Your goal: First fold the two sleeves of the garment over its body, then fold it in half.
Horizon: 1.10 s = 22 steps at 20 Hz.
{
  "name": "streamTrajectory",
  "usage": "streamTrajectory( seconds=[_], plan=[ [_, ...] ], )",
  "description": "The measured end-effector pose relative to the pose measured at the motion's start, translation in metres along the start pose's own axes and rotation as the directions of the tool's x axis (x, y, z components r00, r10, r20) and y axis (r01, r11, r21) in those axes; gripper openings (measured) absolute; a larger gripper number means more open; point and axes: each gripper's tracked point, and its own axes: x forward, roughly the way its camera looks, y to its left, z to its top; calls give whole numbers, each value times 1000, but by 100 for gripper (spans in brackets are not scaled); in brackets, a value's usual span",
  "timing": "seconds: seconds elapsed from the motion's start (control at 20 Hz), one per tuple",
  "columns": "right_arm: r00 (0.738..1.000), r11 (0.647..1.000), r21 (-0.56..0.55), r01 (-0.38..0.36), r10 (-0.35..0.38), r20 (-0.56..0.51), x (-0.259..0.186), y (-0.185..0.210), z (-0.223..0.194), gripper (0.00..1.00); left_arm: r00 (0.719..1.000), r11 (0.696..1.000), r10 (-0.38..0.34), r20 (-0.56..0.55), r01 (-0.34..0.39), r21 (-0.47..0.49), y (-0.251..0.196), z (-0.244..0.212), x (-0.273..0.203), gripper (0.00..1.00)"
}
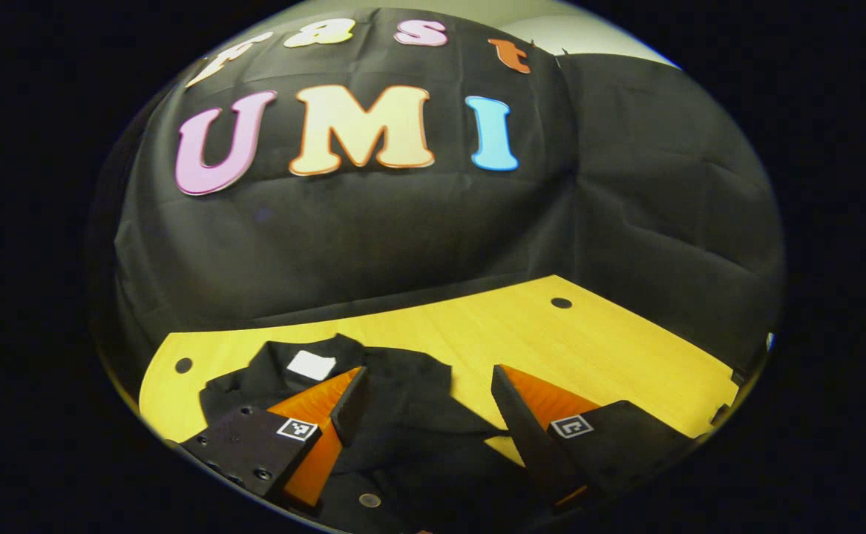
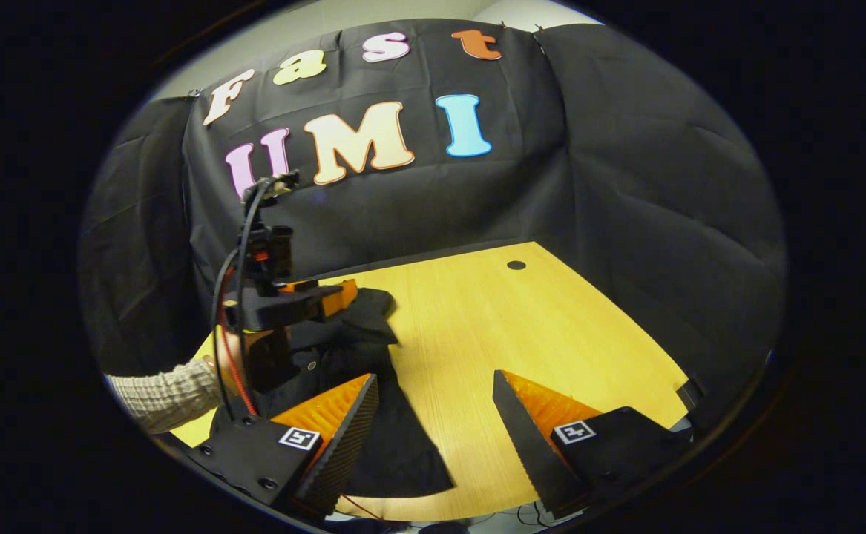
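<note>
Yellow wooden table (image 2: 522,334) with a couple of round cable holes toward the far edge. Black garment (image 1: 403,415) spread flat on the left part, white neck tag (image 1: 311,365) facing up at the collar.

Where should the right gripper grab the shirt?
Probably the shirt's loose edge lying flat on the table, just ahead of the right gripper. Come from the bare-table side with open jaws, low, since that edge is thin and free.
</note>
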Motion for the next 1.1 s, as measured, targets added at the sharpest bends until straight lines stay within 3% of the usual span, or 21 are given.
streamTrajectory(
  seconds=[0.05, 0.25, 0.6, 0.75, 0.8, 0.85, 1.05, 1.1],
  plan=[
    [1000, 1000, -5, -14, 14, -7, 2, 2, -3, 98, 1000, 1000, 29, 9, -29, -8, 14, -1, -14, 98],
    [996, 996, -24, -82, 82, -31, 6, 16, -17, 98, 989, 989, 146, 26, -145, -39, 72, -8, -81, 98],
    [978, 977, -90, -193, 184, -100, 16, 43, -53, 98, 944, 937, 331, 9, -327, -125, 137, -49, -205, 95],
    [970, 965, -132, -227, 212, -120, 18, 52, -67, 98, 928, 917, 371, -28, -371, -149, 142, -77, -243, 94],
    [968, 960, -149, -236, 219, -124, 19, 54, -71, 94, 926, 914, 374, -47, -376, -154, 142, -88, -254, 95],
    [966, 955, -167, -244, 224, -130, 20, 55, -75, 98, 922, 909, 380, -71, -386, -157, 141, -100, -265, 95],
    [961, 940, -224, -257, 223, -166, 25, 55, -99, 98, 911, 897, 388, -143, -408, -168, 140, -142, -296, 95],
    [960, 938, -231, -257, 220, -176, 26, 54, -107, 94, 907, 895, 389, -162, -414, -168, 138, -153, -301, 95]
  ],
)
